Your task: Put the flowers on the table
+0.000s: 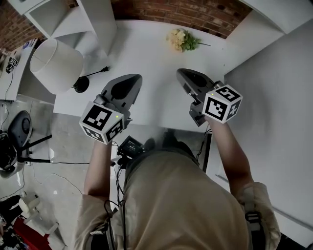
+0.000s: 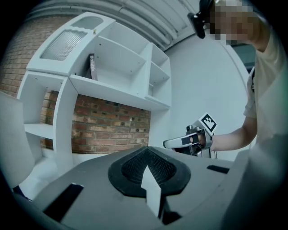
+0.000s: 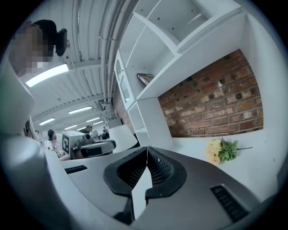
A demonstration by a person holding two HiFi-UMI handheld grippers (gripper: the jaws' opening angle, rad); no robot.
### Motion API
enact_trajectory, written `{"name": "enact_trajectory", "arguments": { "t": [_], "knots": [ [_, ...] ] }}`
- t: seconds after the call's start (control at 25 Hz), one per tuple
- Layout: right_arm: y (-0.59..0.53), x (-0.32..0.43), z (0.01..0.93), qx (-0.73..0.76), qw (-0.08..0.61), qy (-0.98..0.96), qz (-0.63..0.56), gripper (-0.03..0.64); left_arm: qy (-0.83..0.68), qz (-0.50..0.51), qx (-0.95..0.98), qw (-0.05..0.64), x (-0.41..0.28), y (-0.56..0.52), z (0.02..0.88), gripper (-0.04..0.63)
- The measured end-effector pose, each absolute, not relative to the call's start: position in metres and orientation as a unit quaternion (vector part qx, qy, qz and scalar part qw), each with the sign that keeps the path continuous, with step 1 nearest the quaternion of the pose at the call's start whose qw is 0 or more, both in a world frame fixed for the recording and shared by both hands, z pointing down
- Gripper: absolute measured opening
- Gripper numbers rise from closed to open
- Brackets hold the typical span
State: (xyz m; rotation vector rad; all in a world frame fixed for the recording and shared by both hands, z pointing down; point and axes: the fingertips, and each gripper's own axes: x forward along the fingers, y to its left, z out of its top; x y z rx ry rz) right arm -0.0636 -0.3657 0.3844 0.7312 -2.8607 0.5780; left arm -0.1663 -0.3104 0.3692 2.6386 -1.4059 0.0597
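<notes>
Head view, flowers (image 1: 182, 40) lying far on the white tabletop (image 1: 146, 51), left tool (image 1: 131, 81) and right tool (image 1: 185, 74) nearer, both closed and empty.

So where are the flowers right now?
In the head view the flowers lie on the white table near the brick wall, ahead of the right gripper, apart from it.

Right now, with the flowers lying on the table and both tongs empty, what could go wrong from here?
1. The lamp stands near the left edge of the table, and its cord trails toward the left tongs. A leftward swing might snag the cord and tip the lamp.
2. The flowers lie loose ahead of the right tongs. A forward sweep could shove them against the brick wall.
</notes>
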Motion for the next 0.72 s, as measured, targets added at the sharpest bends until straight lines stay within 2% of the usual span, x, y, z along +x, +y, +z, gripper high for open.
{"name": "enact_trajectory", "arguments": {
  "t": [0.28,0.72],
  "knots": [
    [-0.327,-0.069,0.362,0.238,0.026,-0.949,0.206,0.023,-0.446,0.015,0.892,0.069,-0.166,-0.283,0.363,0.008],
    [-0.275,-0.076,0.345,0.214,0.014,-0.956,0.199,0.023,-0.402,-0.001,0.913,0.071,-0.157,-0.255,0.352,0.009]
  ]
}}
